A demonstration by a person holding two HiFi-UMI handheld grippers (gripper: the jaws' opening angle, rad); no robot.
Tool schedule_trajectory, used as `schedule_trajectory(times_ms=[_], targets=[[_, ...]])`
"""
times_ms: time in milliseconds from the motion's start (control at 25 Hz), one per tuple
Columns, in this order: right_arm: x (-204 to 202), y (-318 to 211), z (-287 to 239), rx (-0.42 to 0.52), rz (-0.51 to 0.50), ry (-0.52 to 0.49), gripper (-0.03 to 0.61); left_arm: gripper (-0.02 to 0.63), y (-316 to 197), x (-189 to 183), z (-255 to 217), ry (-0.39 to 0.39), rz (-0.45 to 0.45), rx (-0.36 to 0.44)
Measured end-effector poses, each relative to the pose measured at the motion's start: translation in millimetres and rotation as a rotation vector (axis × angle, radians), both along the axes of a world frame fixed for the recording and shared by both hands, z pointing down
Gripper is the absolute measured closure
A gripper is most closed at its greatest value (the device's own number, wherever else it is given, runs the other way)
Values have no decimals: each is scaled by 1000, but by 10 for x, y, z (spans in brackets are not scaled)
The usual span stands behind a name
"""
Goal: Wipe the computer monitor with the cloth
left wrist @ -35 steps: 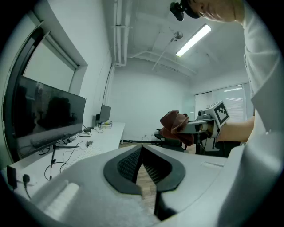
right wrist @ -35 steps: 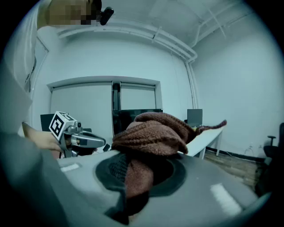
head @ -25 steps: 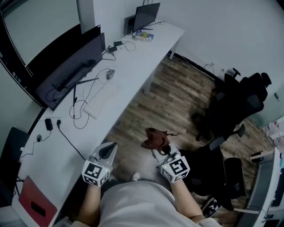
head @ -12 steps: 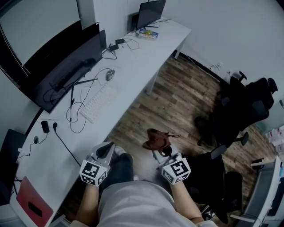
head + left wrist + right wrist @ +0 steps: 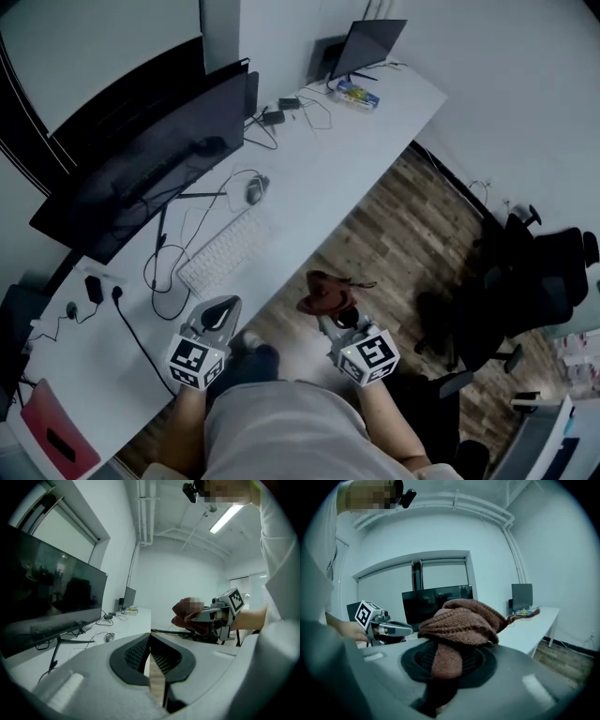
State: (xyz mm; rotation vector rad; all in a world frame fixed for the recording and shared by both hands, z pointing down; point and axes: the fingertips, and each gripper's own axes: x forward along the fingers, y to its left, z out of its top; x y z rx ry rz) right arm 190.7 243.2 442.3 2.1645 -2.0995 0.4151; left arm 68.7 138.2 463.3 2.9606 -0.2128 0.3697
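A wide dark monitor (image 5: 159, 159) stands on the white desk (image 5: 309, 159) at the left of the head view; it also shows in the left gripper view as the monitor (image 5: 42, 597) and behind the cloth in the right gripper view (image 5: 436, 599). My right gripper (image 5: 330, 314) is shut on a bunched brown knitted cloth (image 5: 326, 292), held over the wooden floor, well clear of the desk. The cloth (image 5: 461, 620) hangs between the jaws. My left gripper (image 5: 220, 314) is shut with nothing in it, over the desk's front edge.
A white keyboard (image 5: 225, 248), a mouse (image 5: 255, 189) and loose cables lie before the monitor. A second small screen (image 5: 370, 42) stands at the desk's far end. A red pad (image 5: 52, 436) lies at the near left. Black office chairs (image 5: 534, 281) crowd the right.
The view has shifted along the desk, so the monitor and keyboard sit nearer the frame's centre. Both grippers keep the same pose, the cloth still held in the right one.
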Motion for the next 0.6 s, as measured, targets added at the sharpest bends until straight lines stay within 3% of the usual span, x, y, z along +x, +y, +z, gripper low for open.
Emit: schedule_trajectory(times_ms=[240, 600], targets=[[169, -1005, 48, -9, -137, -7, 500, 604, -760, 91, 18, -14, -108, -8], [-57, -1999, 191, -43, -352, -59, 500, 604, -1185, -161, 99, -54, -287, -52]])
